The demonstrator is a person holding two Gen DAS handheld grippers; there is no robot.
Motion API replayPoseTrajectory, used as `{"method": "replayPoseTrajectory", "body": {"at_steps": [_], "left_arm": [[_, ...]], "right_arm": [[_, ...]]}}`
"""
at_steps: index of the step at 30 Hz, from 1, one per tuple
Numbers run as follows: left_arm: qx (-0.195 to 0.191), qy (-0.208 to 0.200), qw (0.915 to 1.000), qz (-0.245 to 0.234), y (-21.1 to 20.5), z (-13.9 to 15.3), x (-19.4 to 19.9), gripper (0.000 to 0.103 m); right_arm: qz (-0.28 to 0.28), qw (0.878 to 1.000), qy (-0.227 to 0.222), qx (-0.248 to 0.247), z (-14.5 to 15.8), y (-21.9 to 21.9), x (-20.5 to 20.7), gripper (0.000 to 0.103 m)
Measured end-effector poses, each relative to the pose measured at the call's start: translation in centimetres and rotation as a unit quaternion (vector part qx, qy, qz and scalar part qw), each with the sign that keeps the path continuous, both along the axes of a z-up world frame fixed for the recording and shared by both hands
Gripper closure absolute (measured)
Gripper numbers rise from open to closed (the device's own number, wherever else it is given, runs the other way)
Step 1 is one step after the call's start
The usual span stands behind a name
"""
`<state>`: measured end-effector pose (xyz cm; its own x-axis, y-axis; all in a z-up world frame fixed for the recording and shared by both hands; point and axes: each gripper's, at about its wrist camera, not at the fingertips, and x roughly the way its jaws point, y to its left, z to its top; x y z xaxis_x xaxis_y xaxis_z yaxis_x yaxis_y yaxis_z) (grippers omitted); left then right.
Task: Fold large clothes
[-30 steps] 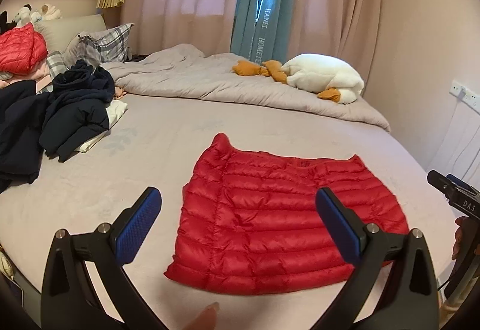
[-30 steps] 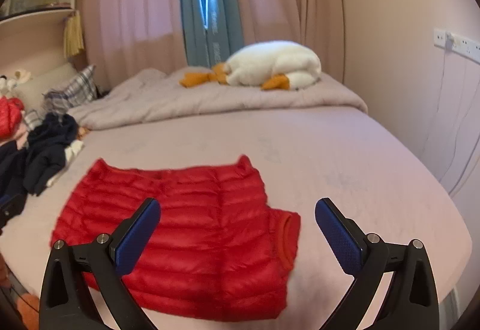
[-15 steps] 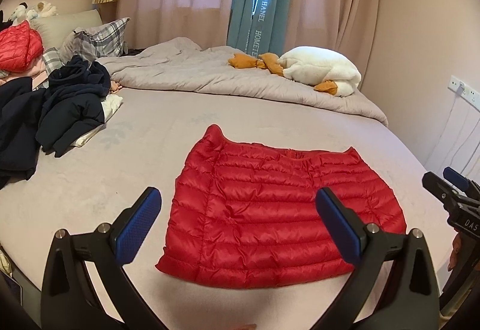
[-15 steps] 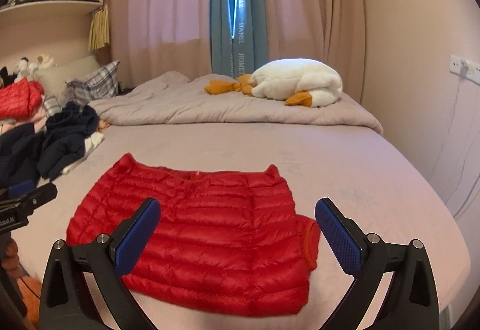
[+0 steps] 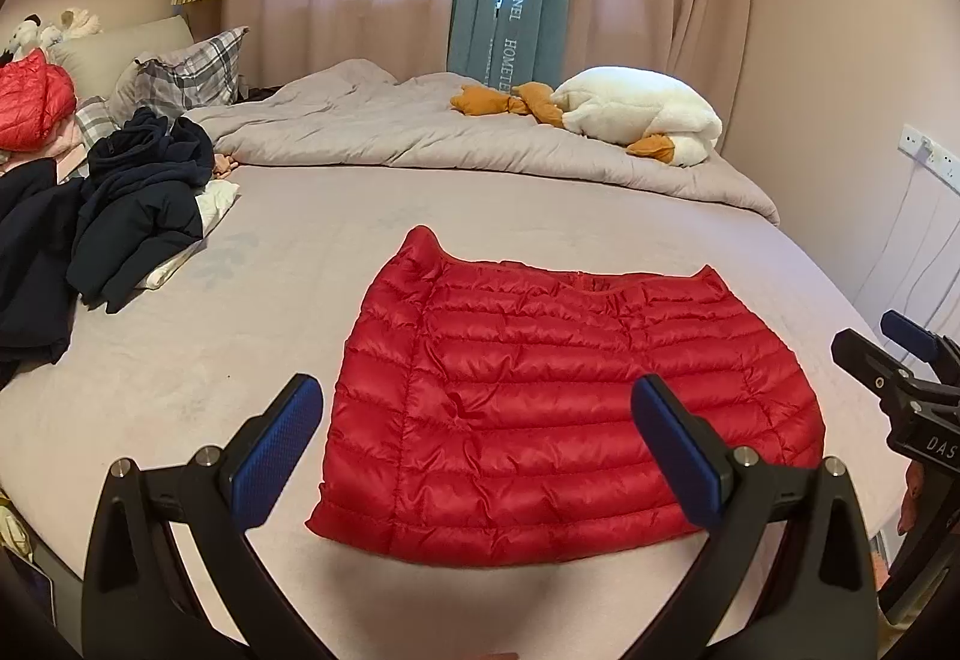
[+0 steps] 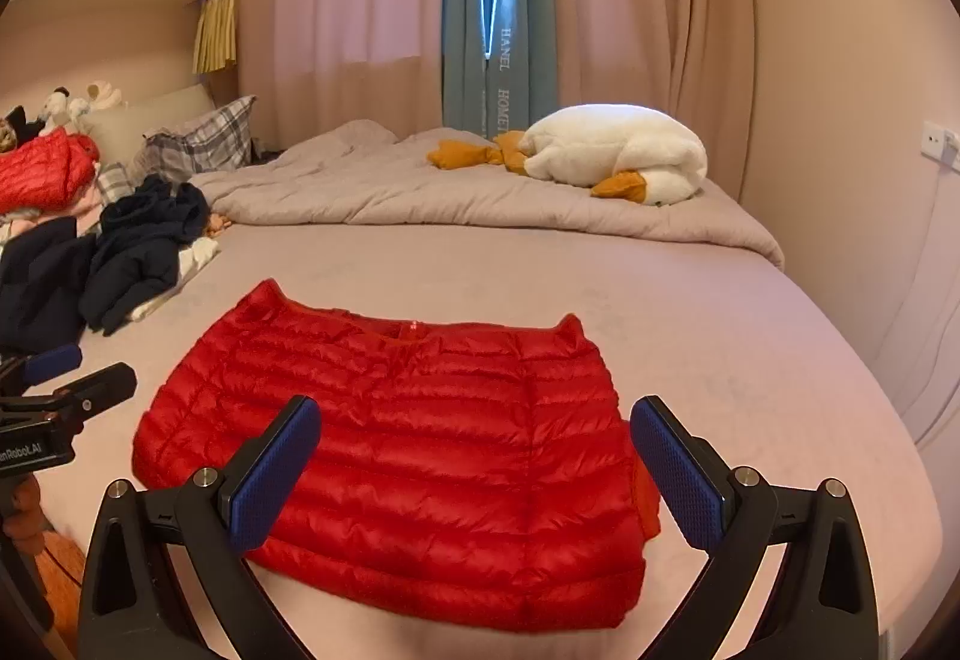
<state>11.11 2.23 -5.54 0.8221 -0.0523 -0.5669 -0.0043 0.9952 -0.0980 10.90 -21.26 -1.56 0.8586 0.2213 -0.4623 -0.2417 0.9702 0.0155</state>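
Observation:
A red quilted down jacket [image 5: 558, 396] lies folded flat as a wide rectangle on the pale bed sheet [image 5: 300, 264], near the front edge. In the right wrist view the same jacket [image 6: 420, 444] spreads under that gripper, a sleeve end showing at its right side. My left gripper [image 5: 480, 450] hovers open above the jacket's near left part, holding nothing. My right gripper [image 6: 474, 468] also stands open over the jacket's near edge, empty. Each gripper shows at the edge of the other's view.
A heap of dark navy clothes [image 5: 120, 216] lies at the bed's left, with another red jacket [image 5: 30, 102] and a plaid pillow [image 5: 186, 72] behind. A rumpled grey duvet [image 5: 420, 138] and a white plush goose [image 5: 636, 114] fill the far side. A wall stands close on the right.
Both grippers have drawn back and risen from the jacket, staying open. The right wrist view has swung so the jacket sits more centred. The jacket itself has not moved.

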Motion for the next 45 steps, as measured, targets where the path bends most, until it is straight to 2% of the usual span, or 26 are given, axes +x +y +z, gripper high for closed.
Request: {"method": "replayPoseTrajectory", "body": {"at_steps": [19,45], "left_arm": [[-0.006,0.008,0.9999,0.003,0.13,-0.29,0.20,0.000],[-0.009,-0.003,1.0000,-0.001,0.10,0.04,-0.25,0.000]], "right_arm": [[-0.002,1.000,0.000,-0.002,0.13,-0.14,-0.14,0.001],[-0.008,1.000,0.001,-0.002,0.20,-0.19,-0.12,0.001]]}}
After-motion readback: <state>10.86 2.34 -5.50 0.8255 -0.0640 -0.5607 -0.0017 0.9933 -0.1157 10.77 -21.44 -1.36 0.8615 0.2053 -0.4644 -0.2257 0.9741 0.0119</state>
